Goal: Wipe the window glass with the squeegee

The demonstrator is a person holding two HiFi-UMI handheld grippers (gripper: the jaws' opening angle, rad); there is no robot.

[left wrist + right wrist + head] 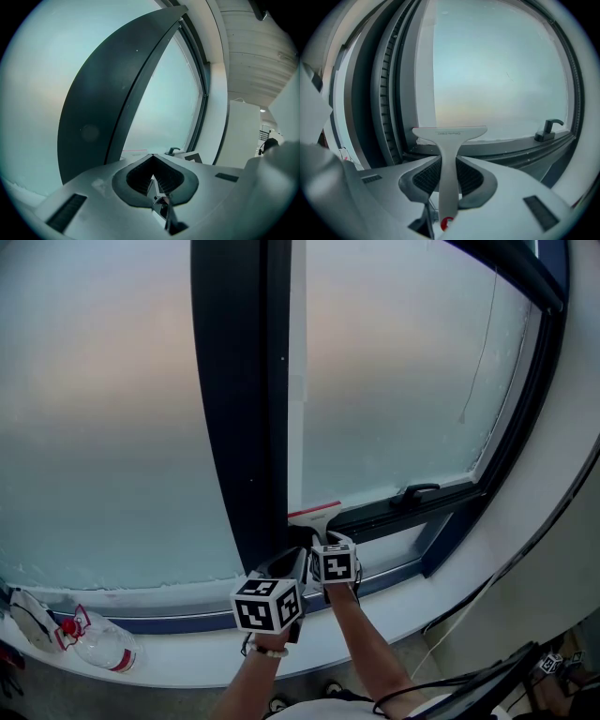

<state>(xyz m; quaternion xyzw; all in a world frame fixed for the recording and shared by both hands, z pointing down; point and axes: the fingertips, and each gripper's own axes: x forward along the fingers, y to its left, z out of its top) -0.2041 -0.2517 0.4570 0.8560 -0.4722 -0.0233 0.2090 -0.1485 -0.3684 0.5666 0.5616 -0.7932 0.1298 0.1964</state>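
The white squeegee [315, 515] with a red blade edge stands upright at the bottom left corner of the right window pane [394, 381]. My right gripper [324, 540] is shut on its handle. In the right gripper view the squeegee [449, 137] rises from between the jaws of the right gripper [449, 164], its head level against the lower frame. My left gripper [289, 561] sits just left of the right one, in front of the dark centre post [239, 409]. The left gripper [152, 158] is shut with nothing in it.
A black window handle [418, 491] sits on the lower frame to the right of the squeegee. A clear spray bottle with red parts [98, 645] lies on the white sill [197, 657] at the far left. Cables and dark gear [506, 676] lie at lower right.
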